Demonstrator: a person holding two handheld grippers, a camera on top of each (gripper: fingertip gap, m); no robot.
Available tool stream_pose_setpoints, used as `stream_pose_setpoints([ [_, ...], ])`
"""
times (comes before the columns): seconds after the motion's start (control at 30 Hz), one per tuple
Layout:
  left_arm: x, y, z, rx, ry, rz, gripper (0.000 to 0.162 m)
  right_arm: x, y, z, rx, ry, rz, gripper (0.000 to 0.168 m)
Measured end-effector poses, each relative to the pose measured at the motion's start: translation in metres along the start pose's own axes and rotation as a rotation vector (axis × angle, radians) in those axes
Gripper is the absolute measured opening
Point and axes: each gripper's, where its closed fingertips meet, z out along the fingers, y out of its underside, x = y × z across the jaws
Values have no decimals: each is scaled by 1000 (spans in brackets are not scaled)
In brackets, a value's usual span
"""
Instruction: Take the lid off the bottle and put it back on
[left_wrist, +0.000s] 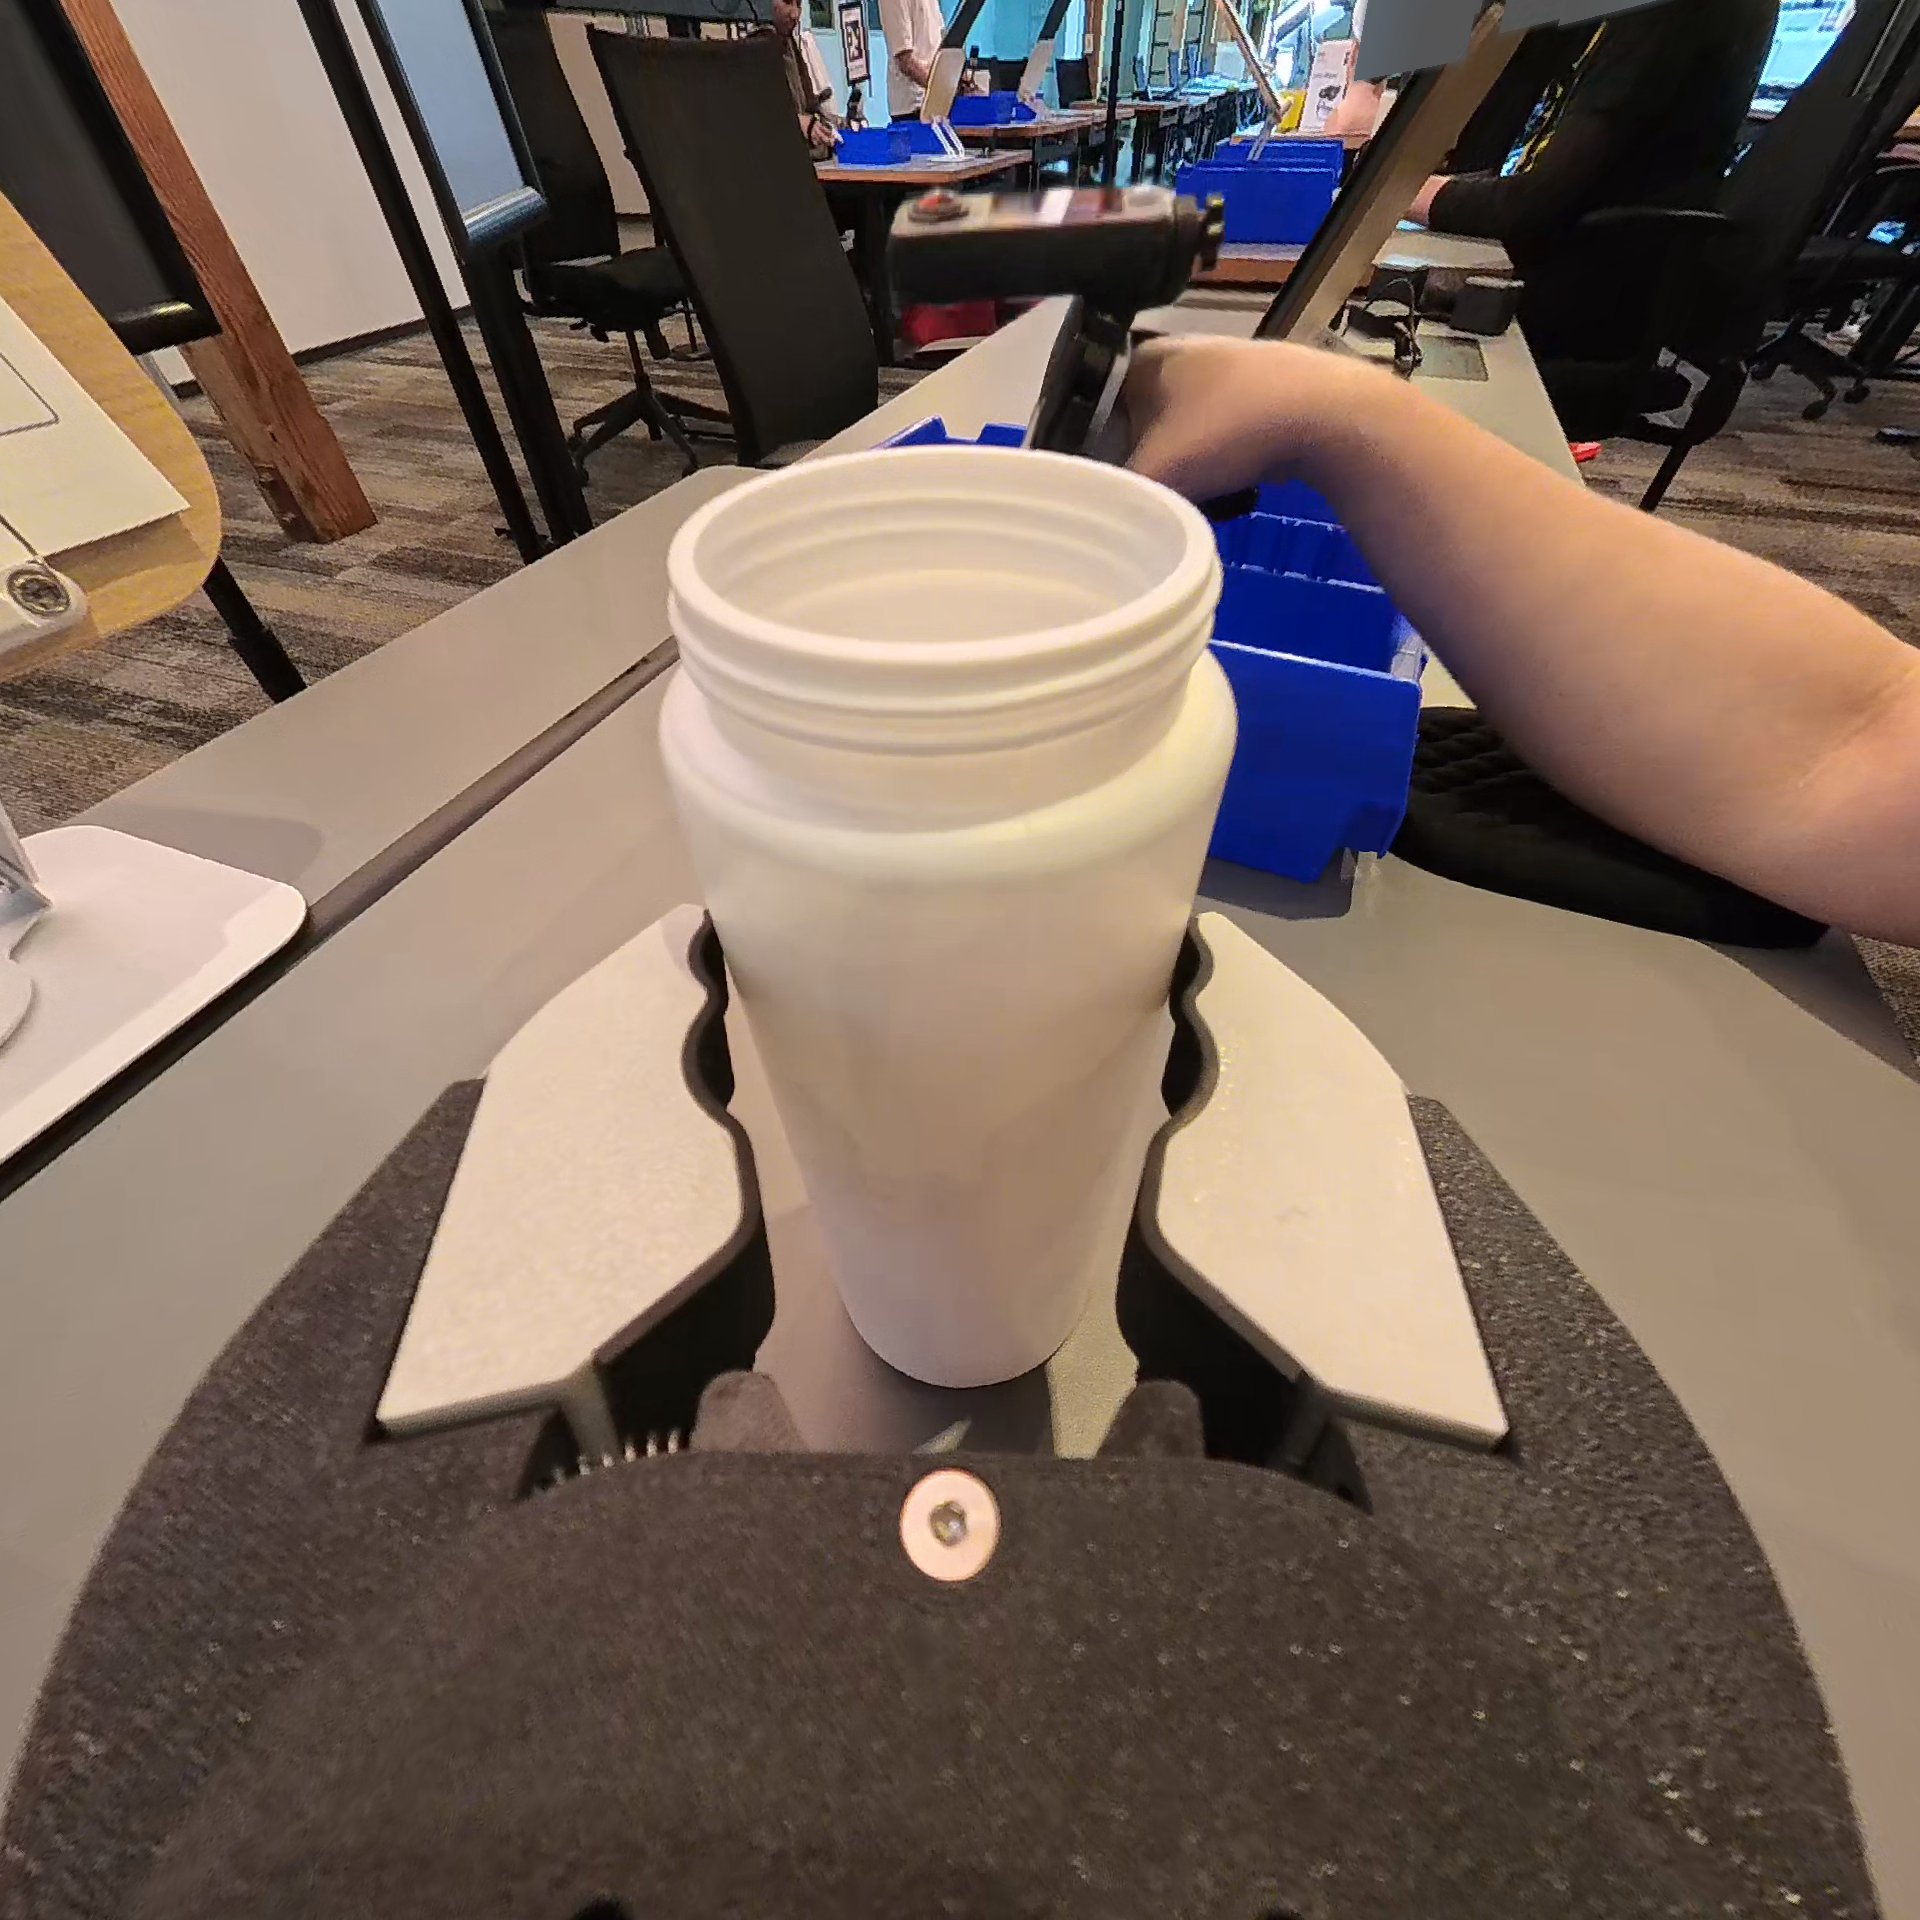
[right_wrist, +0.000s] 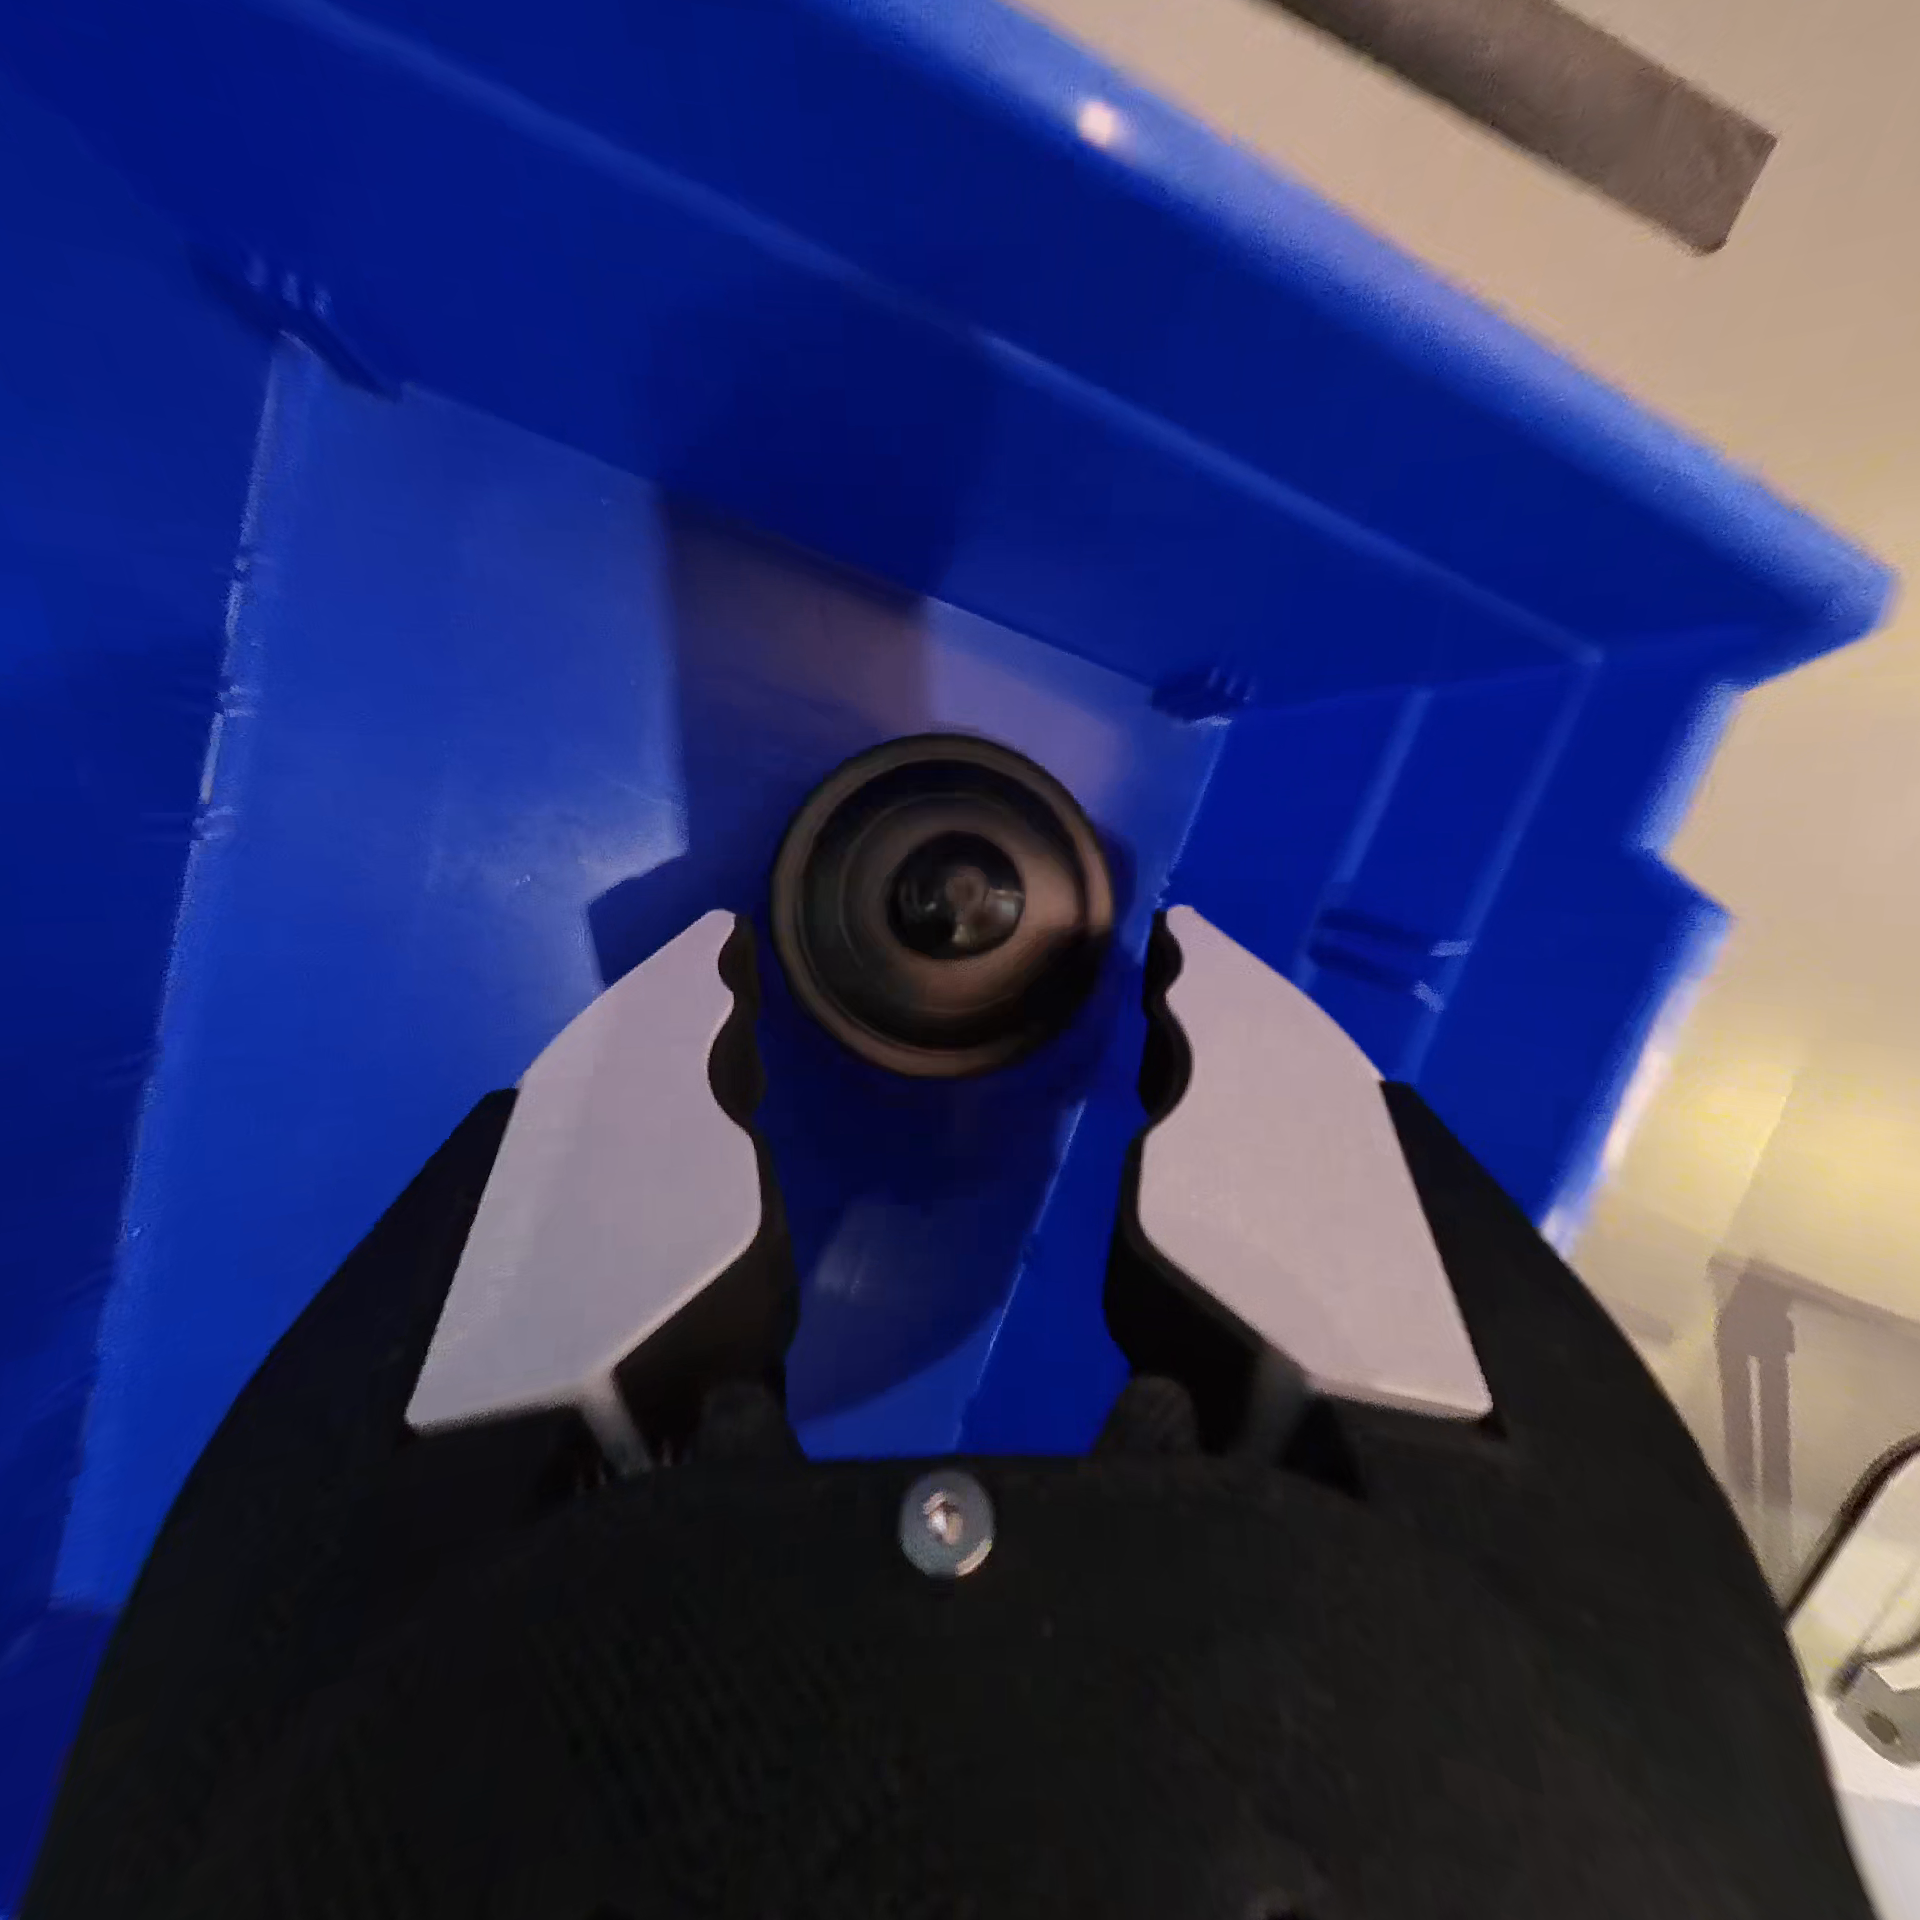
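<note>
left gripper (left_wrist: 948, 997) fingers clamping lidless white bottle (left_wrist: 951, 883), right gripper (right_wrist: 948, 935) fingers wide over black lid (right_wrist: 943, 902) in blue bin (right_wrist: 520, 623)

Your grey table (left_wrist: 1558, 1091) carries the white bottle (left_wrist: 951, 935) standing upright with its mouth uncovered, a blue bin (left_wrist: 1309, 748) just behind it to the right, a black mesh pad (left_wrist: 1538, 831) beside the bin, and a white base plate (left_wrist: 135, 935) at left

My left gripper (left_wrist: 945, 1049) is clamped tight; my right gripper (right_wrist: 948, 997) points down with its jaws spread, nothing between them.
</note>
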Motion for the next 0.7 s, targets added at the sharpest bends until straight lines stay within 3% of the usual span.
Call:
stream_pose_setpoints([
  [0.17, -3, 0, 0, 7, -14, -16, 82, 6, -25, -55, 188, 53, -5, 75],
  [0.27, -11, 0, -3, 20, -36, -44, 82, -15, -65, -118, 477, 64, -84, 75],
  [0.37, -18, -6, -9, 41, -38, -73, 82, -105, -102, -194, 880, -167, -326, 74],
  [0.47, -24, -21, -20, 83, -40, -94, 82, -217, -92, -248, 1153, -539, -616, 78],
  [0.57, -27, -37, -33, 125, -48, -98, 82, -288, -74, -244, 1082, -775, -745, 88],
  [0.7, -23, -53, -44, 176, -24, -116, 82, -343, -65, -213, 936, -888, -761, 89],
])
